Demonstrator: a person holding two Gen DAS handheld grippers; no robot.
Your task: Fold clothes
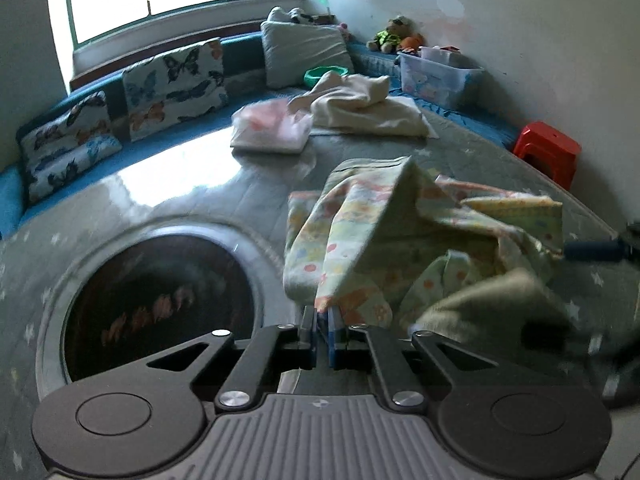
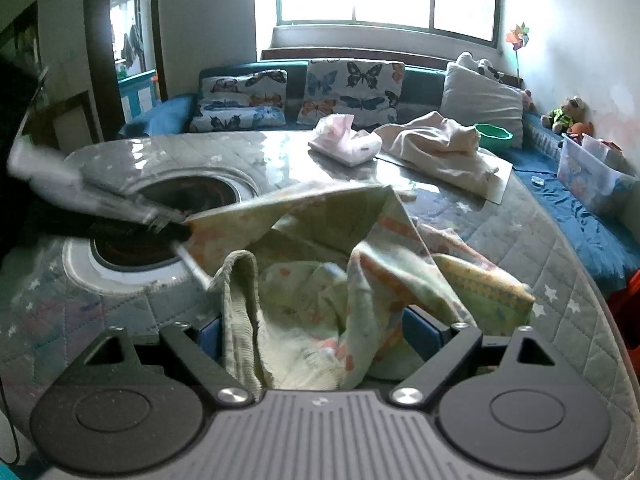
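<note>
The patterned garment, a pale green piece printed with small coloured shapes, lies crumpled on the glass-topped table right in front of us, lifted at one edge and not yet flat. Our left gripper has its jaws drawn narrow and pinches an edge of the cloth between its blue pads. Our right gripper stands wide, with a bunch of the cloth, including what looks like a ribbed hem, lying between its fingers but not clamped. Seen from the right wrist, the left tool pulls a corner of the garment up and to the side, so the fabric is stretched into a ridge. We judge that we are at the start of the fold: spreading the piece out so its shape can be read. The next move calls for the right gripper to close on a definite edge, most likely the hem, and then for both tools to draw apart and lay the cloth flat on the table. Farther back on the table lie a cream garment in a loose heap and a pink folded piece, both well apart from our work.
</note>
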